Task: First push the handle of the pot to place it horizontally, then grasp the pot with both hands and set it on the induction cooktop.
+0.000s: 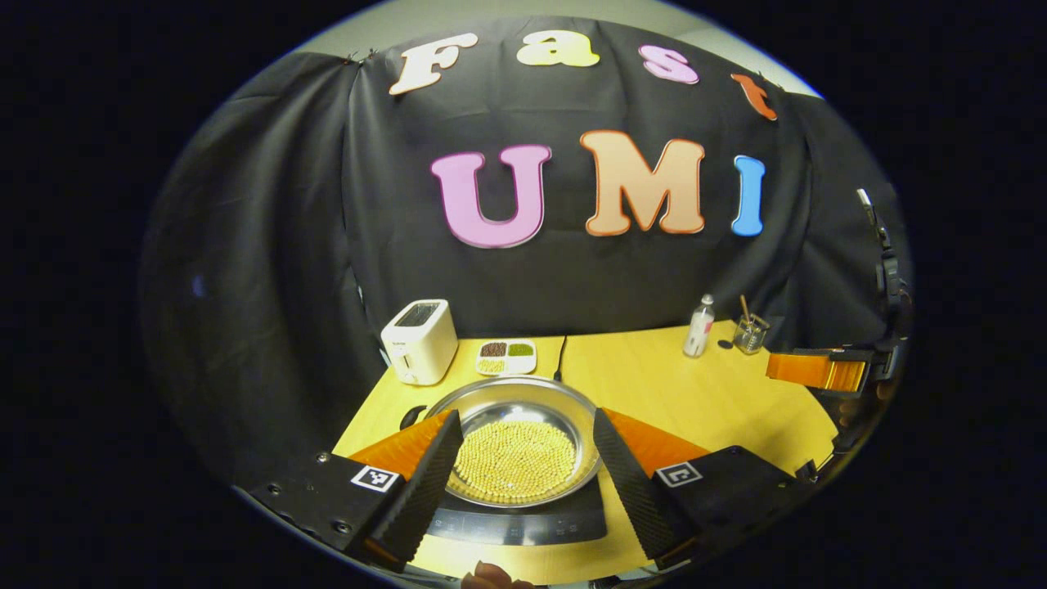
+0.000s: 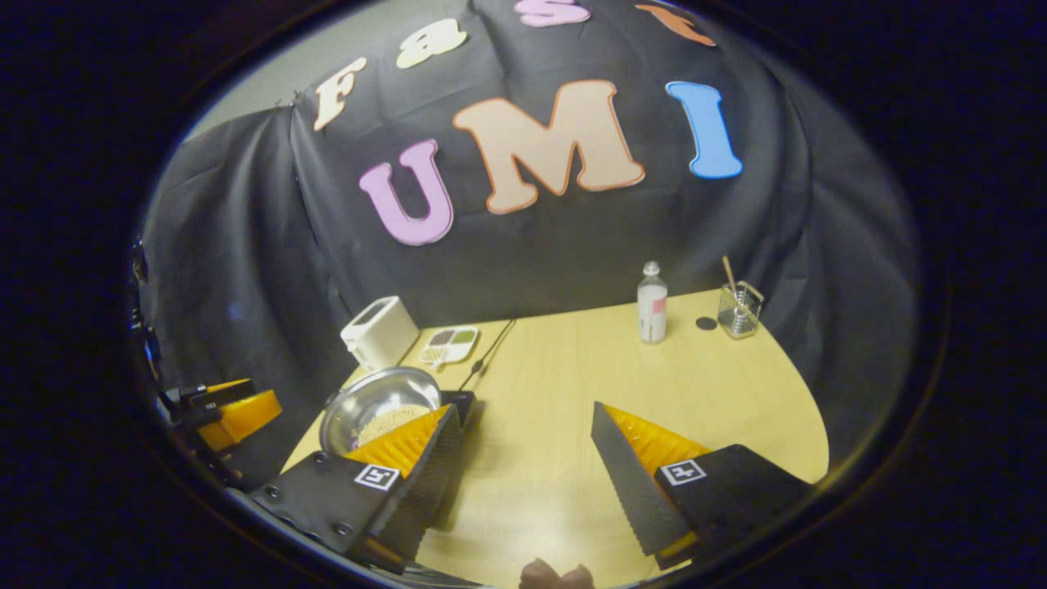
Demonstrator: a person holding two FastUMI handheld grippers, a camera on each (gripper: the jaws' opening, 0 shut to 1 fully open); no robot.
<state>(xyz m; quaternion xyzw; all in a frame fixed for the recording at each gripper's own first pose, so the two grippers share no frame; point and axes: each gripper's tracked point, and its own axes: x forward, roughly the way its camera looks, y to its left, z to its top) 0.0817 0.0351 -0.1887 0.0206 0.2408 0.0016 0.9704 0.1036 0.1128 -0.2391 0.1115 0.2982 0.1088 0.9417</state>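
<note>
Pot [image 1: 523,438] sat on the induction cooktop [image 1: 523,519], between the left tongs [image 1: 523,474], spread wide. Right tongs [image 2: 527,474] gaped wide over bare worktop [image 2: 622,368].

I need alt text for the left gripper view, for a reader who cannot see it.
A steel pot holding pale beans sits on a black induction cooktop, framed between the open fingers of the left claw. Behind it on the wooden table stand a white toaster, a divided dish and a small bottle.
</note>
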